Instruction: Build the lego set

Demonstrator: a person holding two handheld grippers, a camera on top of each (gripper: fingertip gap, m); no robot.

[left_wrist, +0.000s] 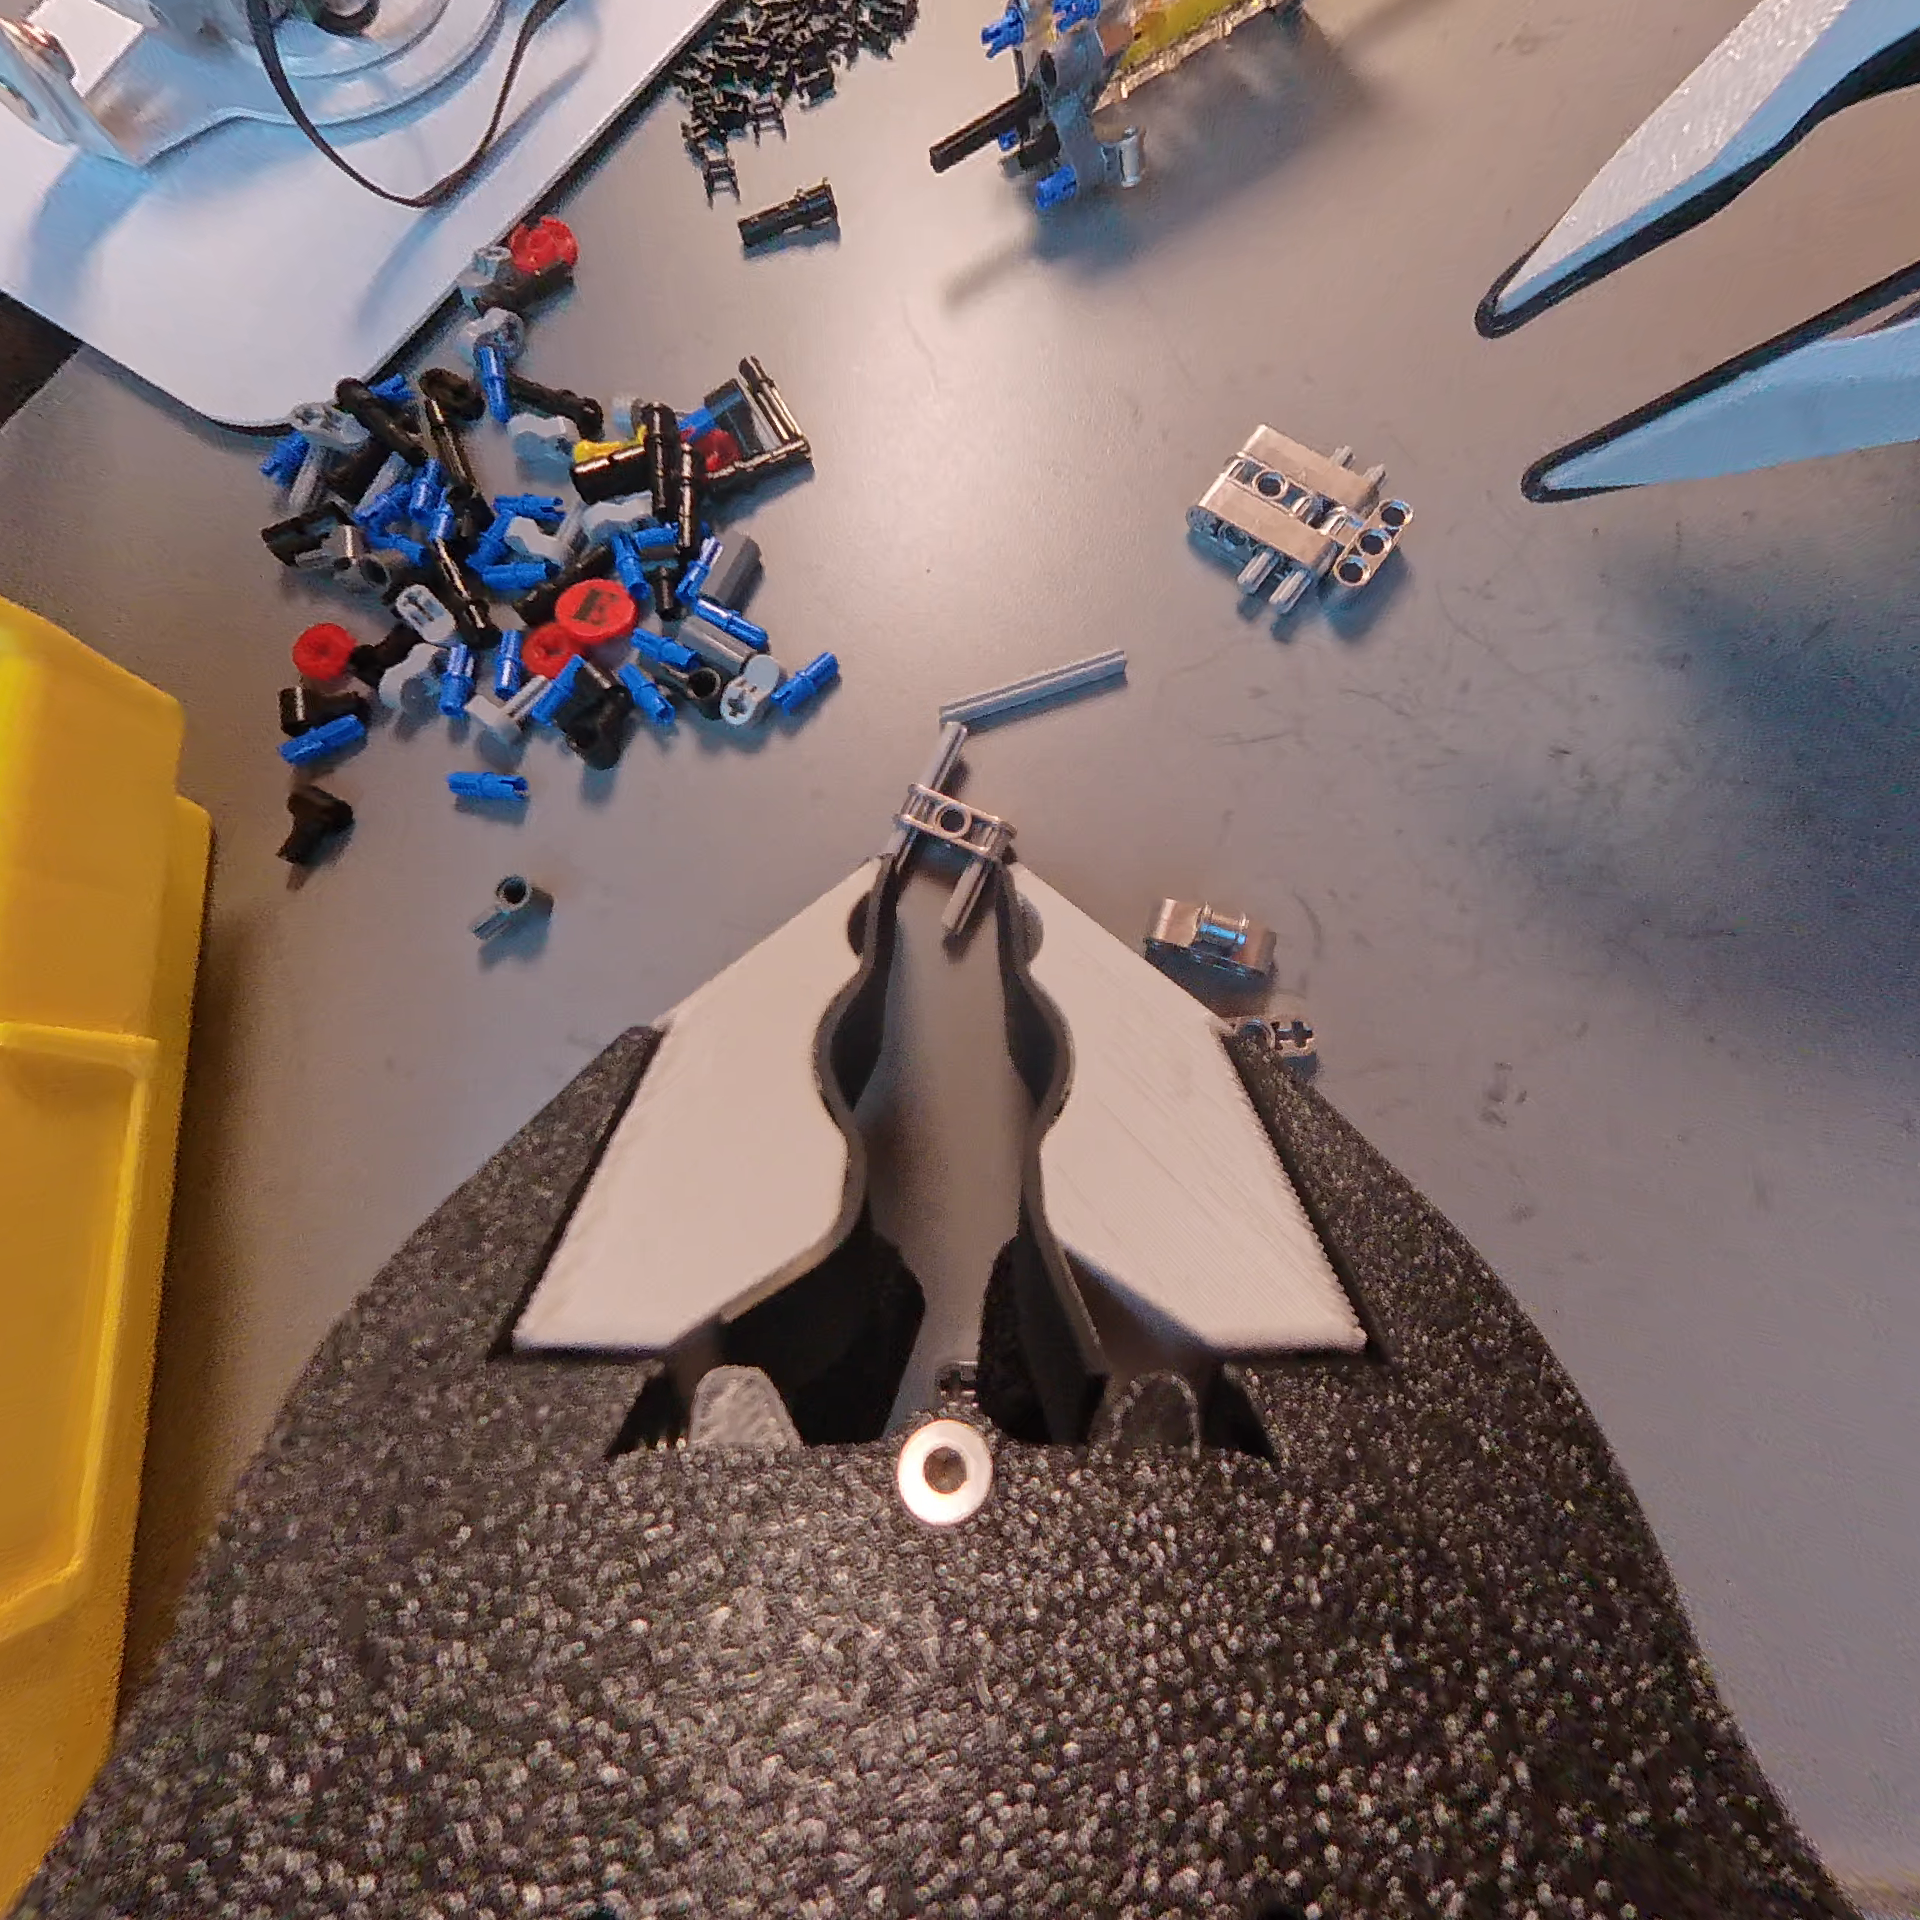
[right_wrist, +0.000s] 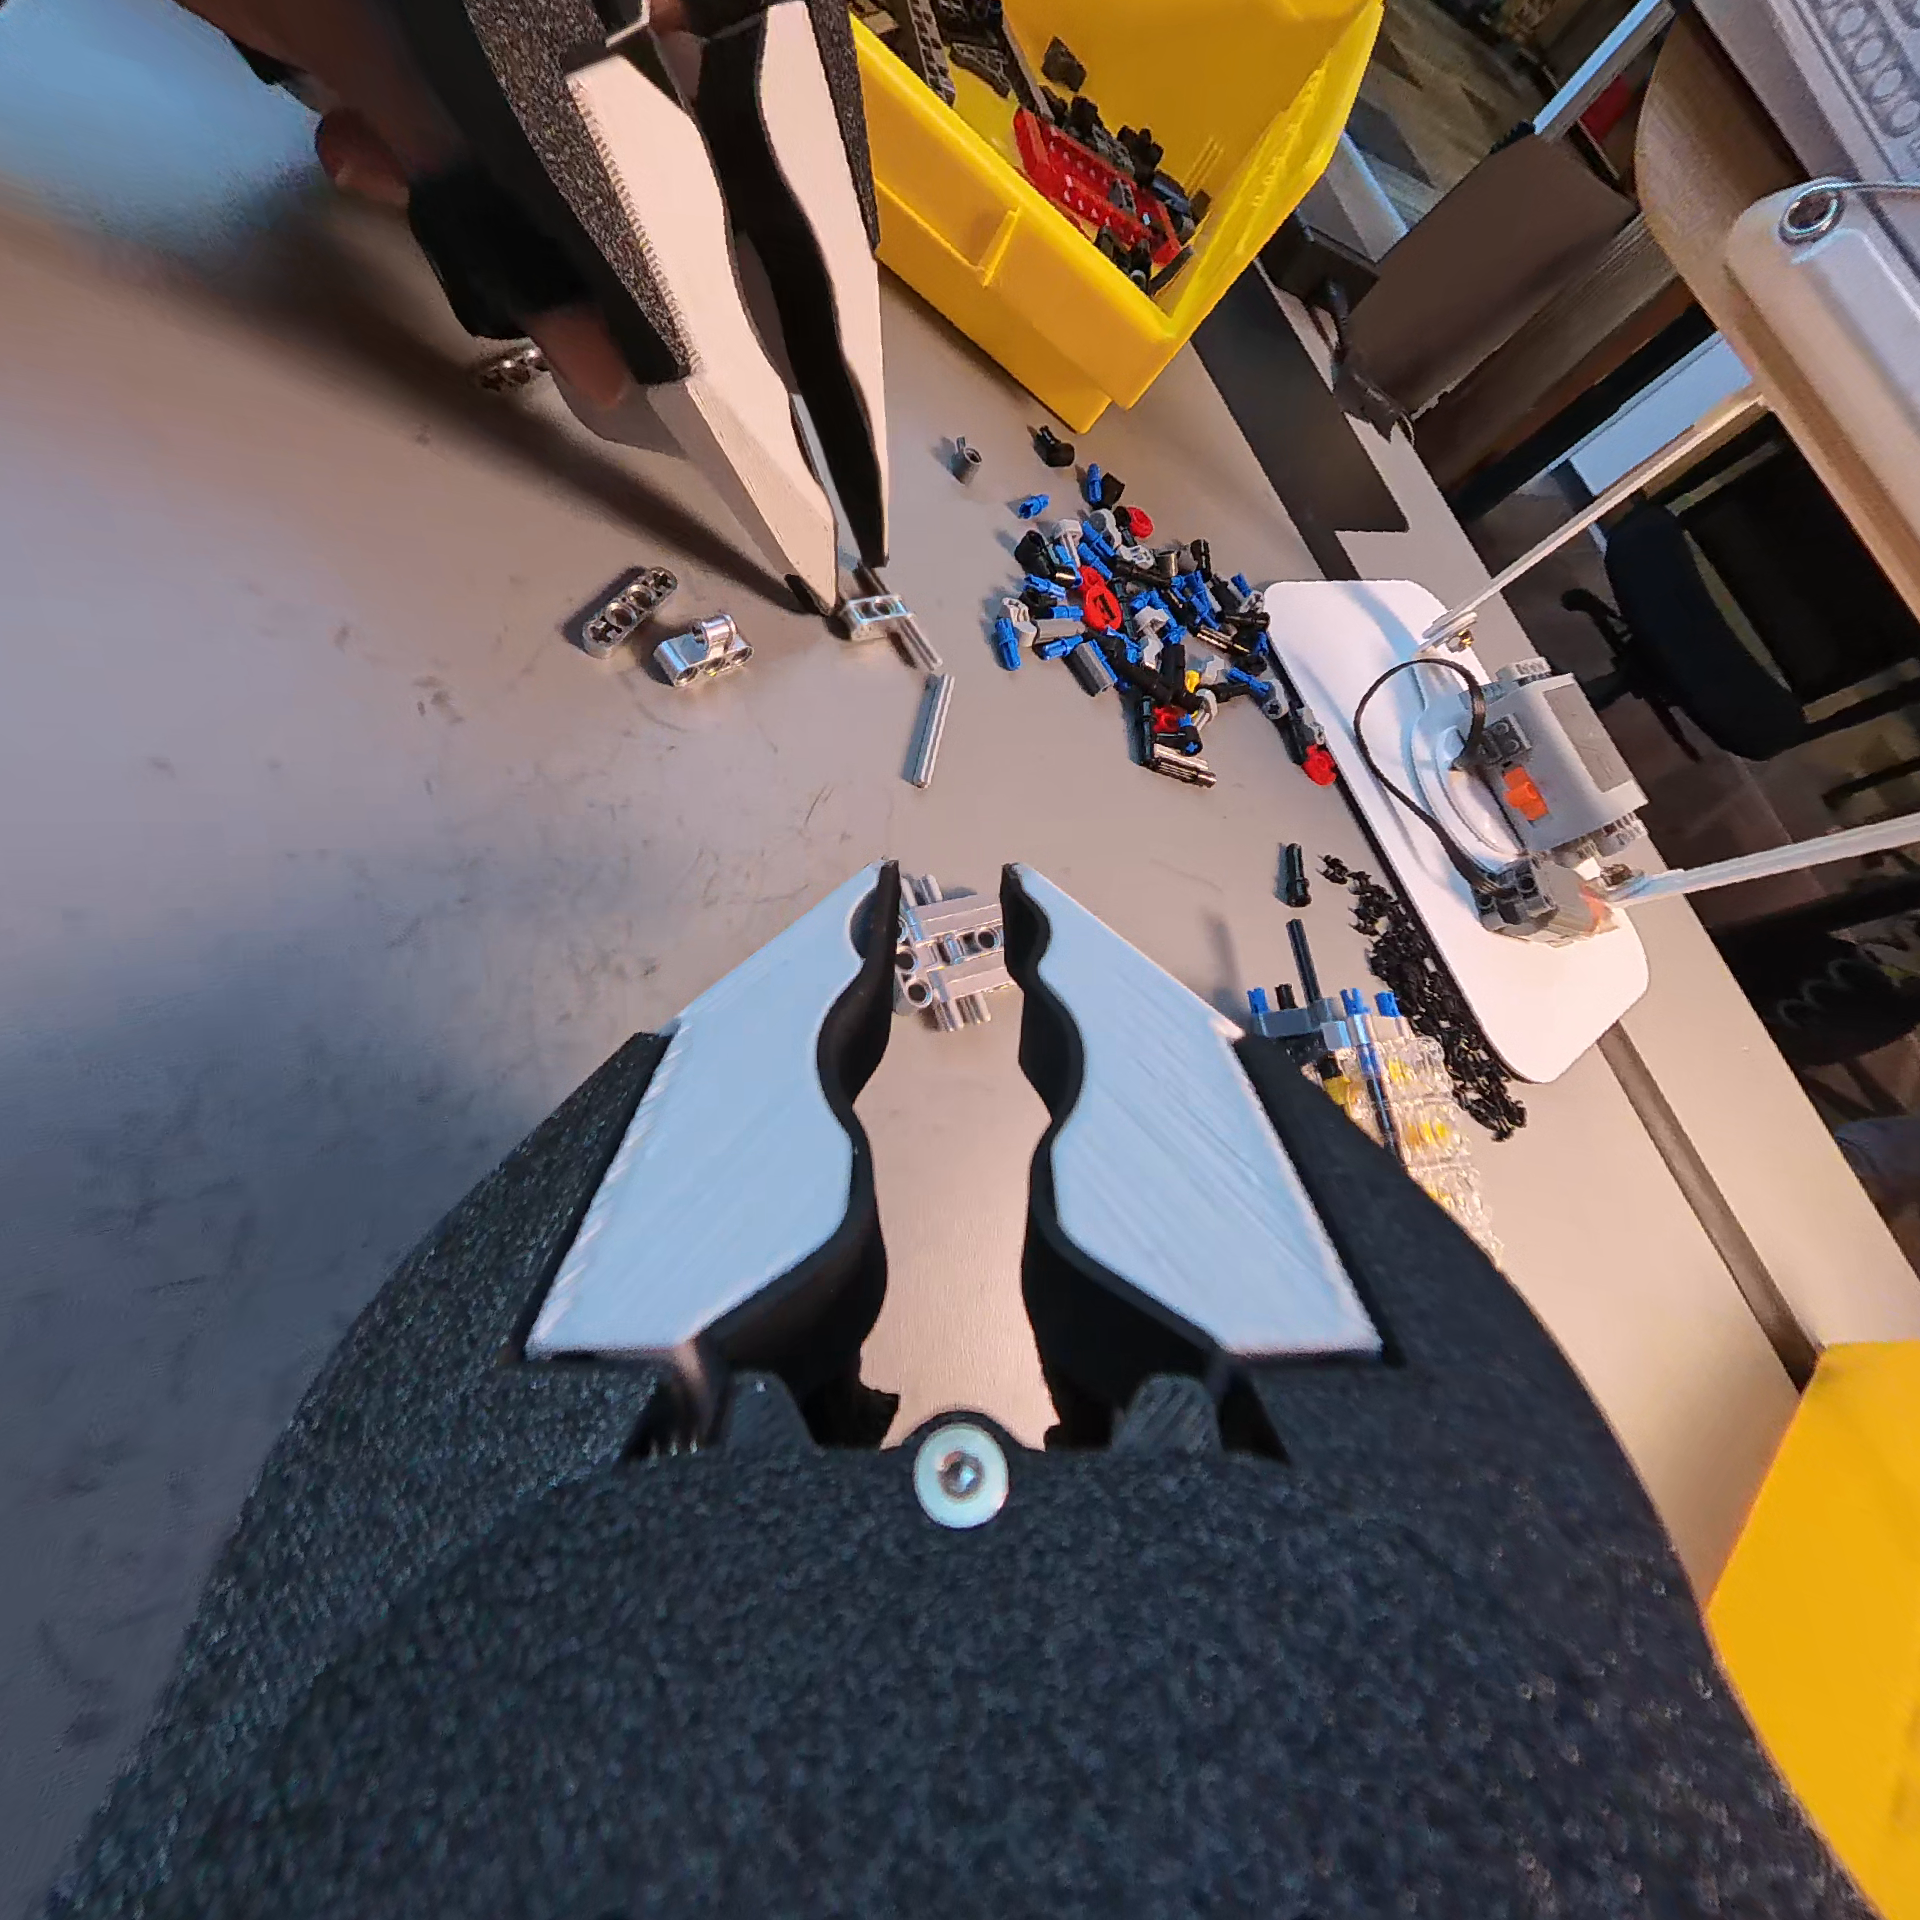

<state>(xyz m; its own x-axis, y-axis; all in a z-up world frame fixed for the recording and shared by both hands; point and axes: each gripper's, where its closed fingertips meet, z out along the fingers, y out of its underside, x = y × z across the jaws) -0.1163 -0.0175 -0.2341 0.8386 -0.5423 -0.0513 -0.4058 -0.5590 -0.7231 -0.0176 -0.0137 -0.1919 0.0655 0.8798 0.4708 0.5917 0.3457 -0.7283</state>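
My left gripper (left_wrist: 941, 864) is shut on a small grey connector (left_wrist: 951, 826) with two thin grey axles through it, down at the grey tabletop. It also shows in the right wrist view (right_wrist: 857, 594), held by a hand, with the connector (right_wrist: 875, 615) at its tips. My right gripper (right_wrist: 948, 871) is open and empty. It hovers over a grey beam assembly (right_wrist: 951, 956) that lies between its tips. In the left wrist view the right gripper (left_wrist: 1507, 400) is just to the right of that assembly (left_wrist: 1299, 509).
A loose grey axle (left_wrist: 1034, 686) lies ahead of the left gripper. A pile of blue, black and red pins (left_wrist: 520, 551) is left of it. Also present: yellow bin (left_wrist: 73, 1039), white plate with a motor (right_wrist: 1455, 831), black pin heap (right_wrist: 1423, 997), part-built model (left_wrist: 1070, 114), two grey beams (right_wrist: 665, 629). One gripper's finger ends stand about 11 cm off the other's.
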